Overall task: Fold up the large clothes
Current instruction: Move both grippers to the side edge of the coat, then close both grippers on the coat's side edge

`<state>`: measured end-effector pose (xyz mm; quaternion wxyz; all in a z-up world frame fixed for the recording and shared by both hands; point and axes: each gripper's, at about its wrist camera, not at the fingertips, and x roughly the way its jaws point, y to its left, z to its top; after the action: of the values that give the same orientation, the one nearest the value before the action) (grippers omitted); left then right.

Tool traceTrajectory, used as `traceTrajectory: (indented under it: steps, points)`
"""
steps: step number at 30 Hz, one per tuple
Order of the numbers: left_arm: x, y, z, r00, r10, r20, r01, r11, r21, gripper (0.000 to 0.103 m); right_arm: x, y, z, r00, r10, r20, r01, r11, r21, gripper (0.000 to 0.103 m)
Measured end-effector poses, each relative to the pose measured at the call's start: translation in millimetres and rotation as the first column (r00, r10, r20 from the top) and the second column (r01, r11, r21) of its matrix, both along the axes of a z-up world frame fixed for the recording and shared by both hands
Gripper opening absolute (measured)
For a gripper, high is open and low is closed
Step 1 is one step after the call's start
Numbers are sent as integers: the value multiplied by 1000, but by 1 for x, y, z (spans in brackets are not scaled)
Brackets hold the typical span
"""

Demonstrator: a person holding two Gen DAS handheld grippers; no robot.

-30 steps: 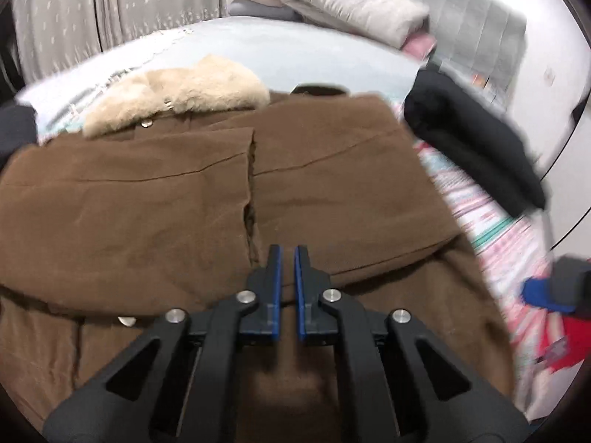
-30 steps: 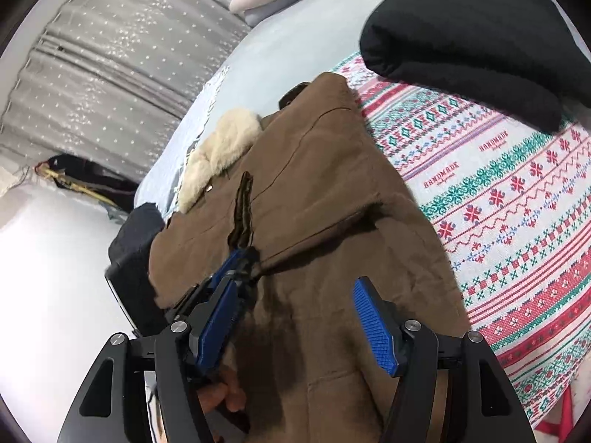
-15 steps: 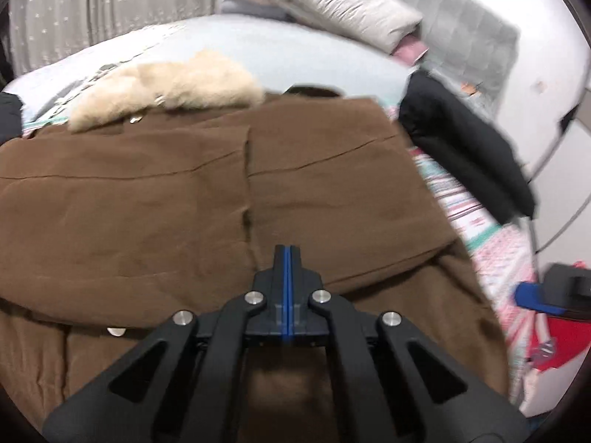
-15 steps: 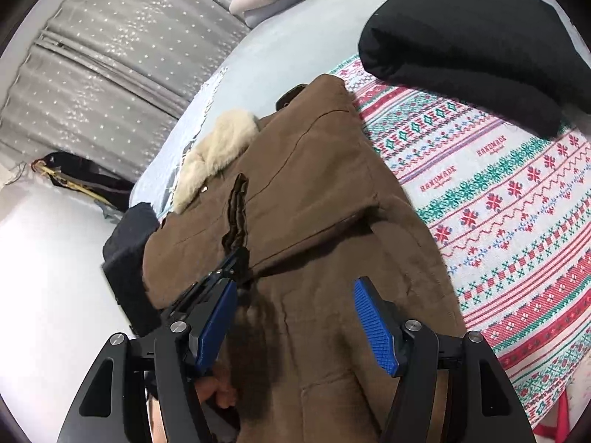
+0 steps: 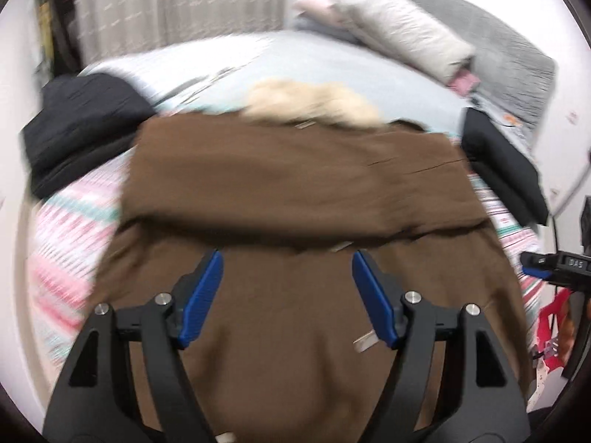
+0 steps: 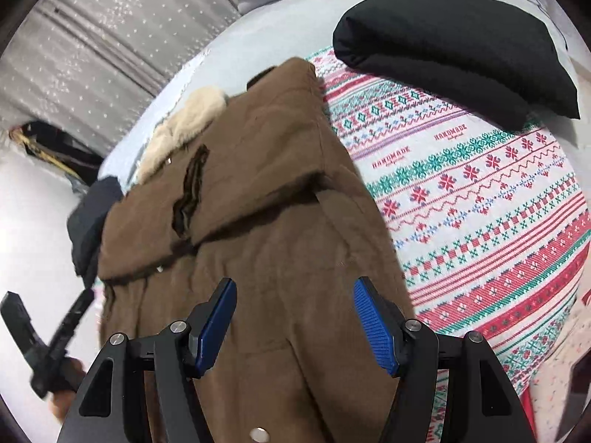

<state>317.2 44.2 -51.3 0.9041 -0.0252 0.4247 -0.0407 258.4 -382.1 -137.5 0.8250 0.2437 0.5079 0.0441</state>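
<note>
A large brown coat [image 5: 295, 192] with a cream fur collar [image 5: 314, 105] lies on the bed, both sleeves folded in across the chest. My left gripper [image 5: 288, 295] is open and empty above the coat's lower half. My right gripper [image 6: 295, 317] is open and empty above the coat [image 6: 266, 221] near its hem, and the fur collar [image 6: 184, 129] lies far from it. The left gripper [image 6: 48, 347] shows at the left edge of the right wrist view, off the coat's side.
A patterned red, green and white blanket [image 6: 480, 203] covers the bed. A folded black garment [image 6: 454, 44] lies at the far right, another dark garment [image 5: 81, 129] at the far left. Pillows [image 5: 399, 26] sit at the headboard. Grey curtains [image 6: 110, 37] hang behind.
My left gripper opened from shut, drew back and swung left off the sleeve area. The right gripper stayed open and shifted slightly toward the hem.
</note>
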Motion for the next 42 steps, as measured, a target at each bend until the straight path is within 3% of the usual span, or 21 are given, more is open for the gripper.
traceTrajectory:
  steps: [2,7,9,16,18,21,29,31,34,38,40,42]
  points:
    - [-14,40,-11,996,77,-43,-77,997,4,73,-3,0,-9,1000,12,-24,-12,1000,-14,67]
    - [-59,128,-38,964,228,-138,-244,964,-108,73,-14,-5,-30,997,5,-74,-5,1000,3,67]
    - [-71,145,-42,960,242,-143,-263,953,-154,73,-20,-5,-34,998,7,-69,-6,1000,13,67]
    - [-99,168,-54,959,230,-166,-251,960,-120,73,-48,-17,-28,999,-16,-37,17,999,30,67]
    - [-106,173,-63,955,212,-208,-244,959,-144,73,-57,-22,-37,997,-32,-69,35,998,47,67]
    - [-127,181,-80,930,221,-293,-283,941,-187,73,-79,-32,-46,995,-44,-92,54,993,107,67]
    - [-166,173,-84,950,189,-249,-244,945,-216,73,-146,-52,-55,993,-70,-99,90,972,216,67]
    - [-170,175,-84,948,194,-252,-260,929,-264,73,-158,-53,-60,993,-69,-97,92,963,254,67]
    - [-187,182,-87,943,201,-266,-291,884,-365,73,-182,-57,-66,991,-88,-96,114,944,309,67]
    - [-206,184,-89,943,213,-254,-308,851,-426,57,-214,-53,-78,986,-119,-119,155,919,363,67]
    - [-211,180,-86,950,212,-230,-296,848,-440,42,-220,-39,-82,989,-76,-124,117,926,359,67]
    - [-214,175,-83,956,210,-206,-281,858,-429,33,-225,-25,-79,994,-48,-103,78,946,313,65]
